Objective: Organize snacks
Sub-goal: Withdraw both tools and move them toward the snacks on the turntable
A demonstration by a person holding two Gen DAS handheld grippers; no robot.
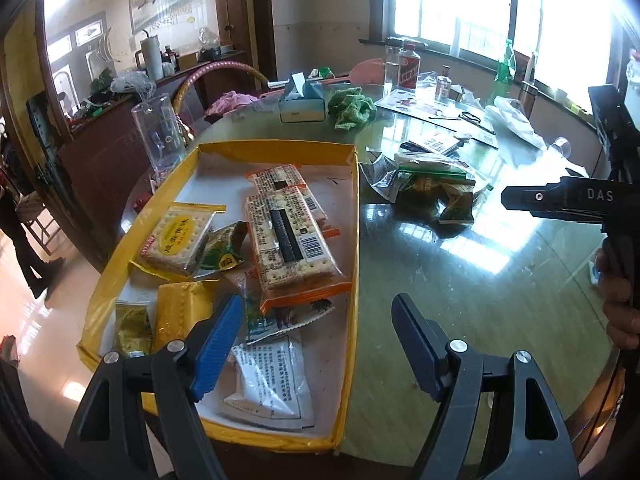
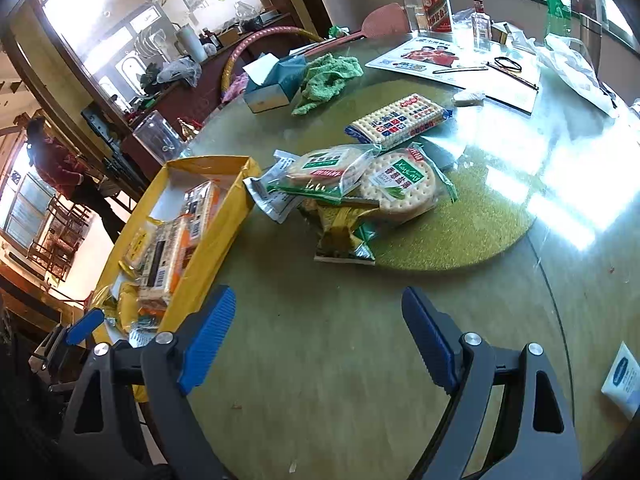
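A yellow-rimmed box point(image 1: 280, 151) sits at the table's left edge and holds several cracker packets, with an orange-wrapped packet point(image 1: 290, 240) on top. It also shows in the right wrist view point(image 2: 224, 224). My left gripper point(image 1: 316, 344) is open and empty above the box's near right corner. A loose pile of snack packets point(image 2: 360, 184) lies on the table right of the box, with a blue cracker pack point(image 2: 400, 120) behind it. My right gripper point(image 2: 316, 340) is open and empty above bare table, short of the pile. It also shows at the right of the left wrist view point(image 1: 560, 200).
A tissue box point(image 2: 268, 84), a green cloth point(image 2: 328, 80), bottles point(image 2: 436, 4), papers point(image 2: 452, 60) and plastic bags point(image 2: 572, 64) crowd the far side of the glass-topped round table point(image 2: 320, 320). A clear container point(image 1: 158, 136) stands left of the box. A white packet point(image 2: 624, 376) lies at the right edge.
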